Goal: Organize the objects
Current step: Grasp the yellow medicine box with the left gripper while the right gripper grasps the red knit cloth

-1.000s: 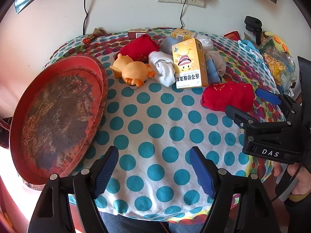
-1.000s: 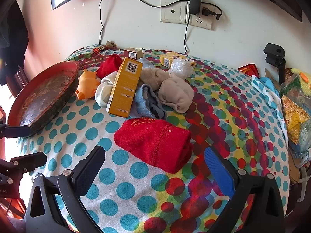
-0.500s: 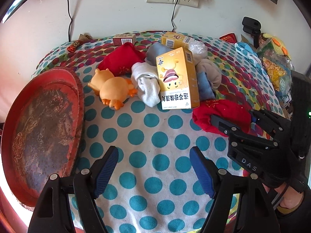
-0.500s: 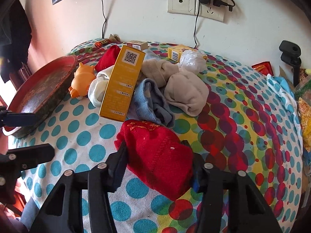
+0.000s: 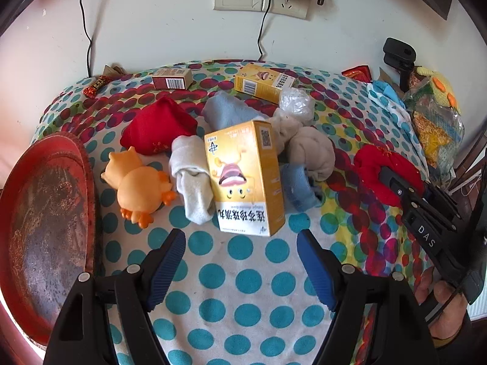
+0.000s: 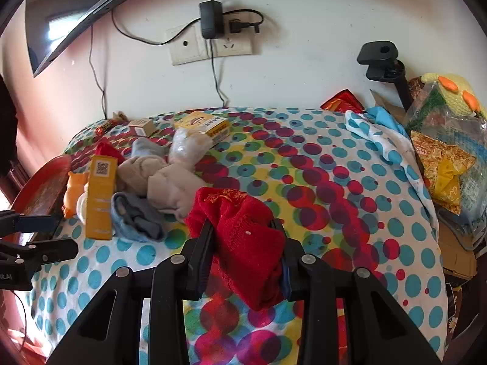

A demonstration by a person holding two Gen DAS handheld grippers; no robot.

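Closing on the red sock (image 6: pixel 243 237), the right gripper (image 6: pixel 245 249) has its jaws squeezing in from both sides, the bundle bunched between the pads and sitting toward the near right part of the table (image 6: pixel 319 158), over the spotted cloth. Over on the other side, the left gripper (image 5: pixel 240 261) hangs wide apart with nothing in it, poised just short of the yellow box (image 5: pixel 243 179) that stands in the middle of the heap. And what a heap there is: an orange toy (image 5: pixel 137 188) lying beside a white sock (image 5: pixel 191 182), a second red sock (image 5: pixel 158 127) behind them, grey and blue socks piled against the box, a smaller yellow box (image 5: pixel 263 83) and a little brown box (image 5: pixel 172 79) near the far edge by the wall. The red tray (image 5: pixel 42 228) at the left edge lies bare, nothing placed in it. So by the look of things the sorting has barely begun: one sock is being taken up and everything else sits in a jumble at the centre. Where the sock is meant to go cannot be told from here; the tray looks the likely home, or perhaps a pairing with its red twin across the pile.
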